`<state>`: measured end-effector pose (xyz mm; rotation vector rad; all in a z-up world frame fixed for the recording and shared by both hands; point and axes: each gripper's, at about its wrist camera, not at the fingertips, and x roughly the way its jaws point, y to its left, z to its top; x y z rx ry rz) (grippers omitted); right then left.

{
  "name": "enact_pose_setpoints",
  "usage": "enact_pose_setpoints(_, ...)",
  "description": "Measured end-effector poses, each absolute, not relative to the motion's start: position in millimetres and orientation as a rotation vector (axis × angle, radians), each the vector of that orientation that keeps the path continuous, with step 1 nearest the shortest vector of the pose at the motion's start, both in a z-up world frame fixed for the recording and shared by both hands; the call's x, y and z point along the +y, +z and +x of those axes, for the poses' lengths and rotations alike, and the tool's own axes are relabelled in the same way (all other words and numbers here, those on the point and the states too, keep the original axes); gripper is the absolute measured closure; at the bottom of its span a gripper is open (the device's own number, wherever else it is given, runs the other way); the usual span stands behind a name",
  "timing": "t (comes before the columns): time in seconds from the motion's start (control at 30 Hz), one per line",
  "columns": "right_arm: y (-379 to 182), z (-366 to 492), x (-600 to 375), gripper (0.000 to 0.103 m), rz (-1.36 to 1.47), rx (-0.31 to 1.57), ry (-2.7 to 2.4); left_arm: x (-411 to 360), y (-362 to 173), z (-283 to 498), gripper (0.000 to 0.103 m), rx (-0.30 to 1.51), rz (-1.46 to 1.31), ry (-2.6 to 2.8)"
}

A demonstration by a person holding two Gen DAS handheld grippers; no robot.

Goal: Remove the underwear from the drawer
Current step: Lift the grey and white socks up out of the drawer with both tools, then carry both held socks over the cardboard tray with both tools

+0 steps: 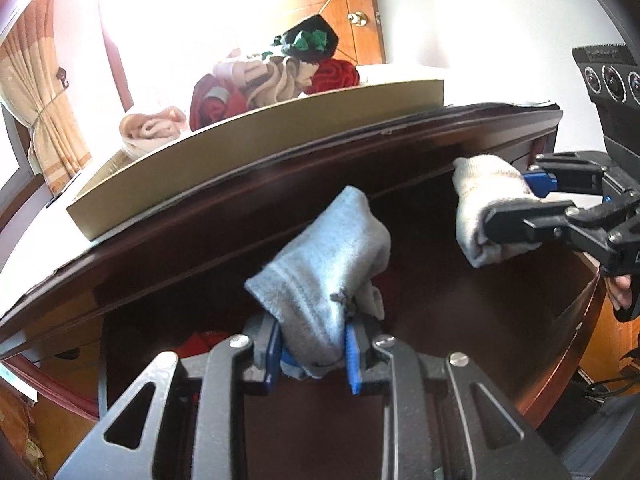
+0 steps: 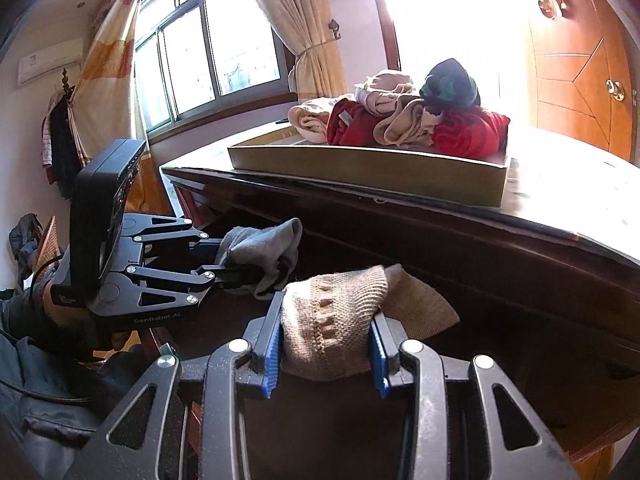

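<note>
Dark wooden table (image 2: 400, 216) fills mid-frame in both views, its open drawer (image 1: 440, 280) below the top edge, dark inside. A shallow tray (image 2: 380, 168) sits on the tabletop, upper centre of the right wrist view, with a pile of rolled garments (image 2: 400, 116) heaped toward its right end.

Left gripper (image 1: 312, 354), bottom centre of its own view, jaws narrow and clamped on a grey folded garment (image 1: 324, 256), held over the drawer with the fabric standing up past the fingertips. Right gripper (image 2: 324, 354), bottom centre of its view, jaws a bit wider, clamped on a beige knitted garment (image 2: 340, 312), also over the drawer, below the table edge.

Step in hand, as I read it: carry both pieces up out of the drawer, likely to the tray. To do it well:
- keep both grips firm, since the fabric is soft and can slip
- lift enough that the loose ends clear the table edge before moving forward
- keep the two grippers apart so the pieces don't tangle
- release over the tray's bare left part, not onto the heap.

A red item (image 1: 204, 342) shows lower left in the drawer; cannot tell what it is.
</note>
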<state>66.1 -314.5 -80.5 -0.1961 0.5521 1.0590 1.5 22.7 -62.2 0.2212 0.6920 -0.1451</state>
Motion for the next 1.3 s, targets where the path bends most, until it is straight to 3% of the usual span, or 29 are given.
enact_pose_setpoints(0.73, -73, 44, -325, 0.064, -0.189, 0.38, 1.067, 37, -44, -8, 0.079, 0.515, 0.176, -0.133)
enact_pose_setpoints(1.3, -58, 51, -329, 0.064, -0.161, 0.38, 1.069, 32, -29, -8, 0.079, 0.495, 0.183, -0.144)
